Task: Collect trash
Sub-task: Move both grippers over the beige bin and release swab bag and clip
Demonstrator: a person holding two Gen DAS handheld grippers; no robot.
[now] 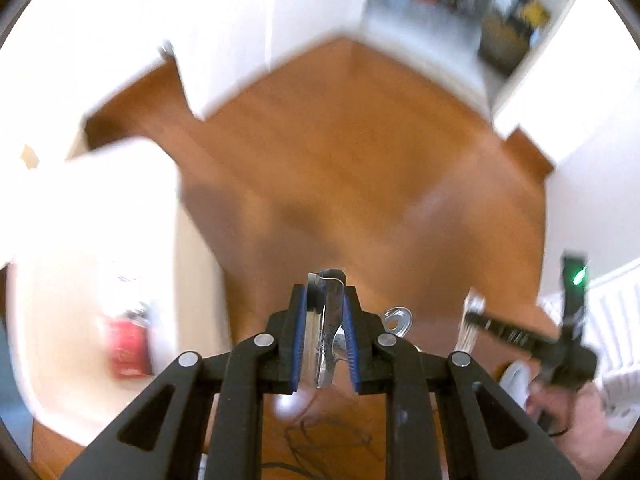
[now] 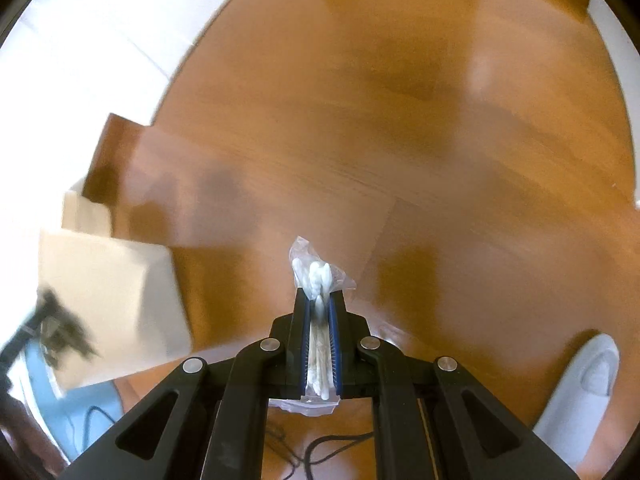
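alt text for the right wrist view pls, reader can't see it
The right gripper is shut on a clear plastic packet of cotton swabs, held above a blurred orange-brown wooden floor. A pale cardboard box sits at lower left and a light grey shoe at lower right.

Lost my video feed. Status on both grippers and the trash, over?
Left hand-held gripper shut on foil scrap. Right hand-held gripper shut on swab packet. Both above wood floor; nothing in the way.
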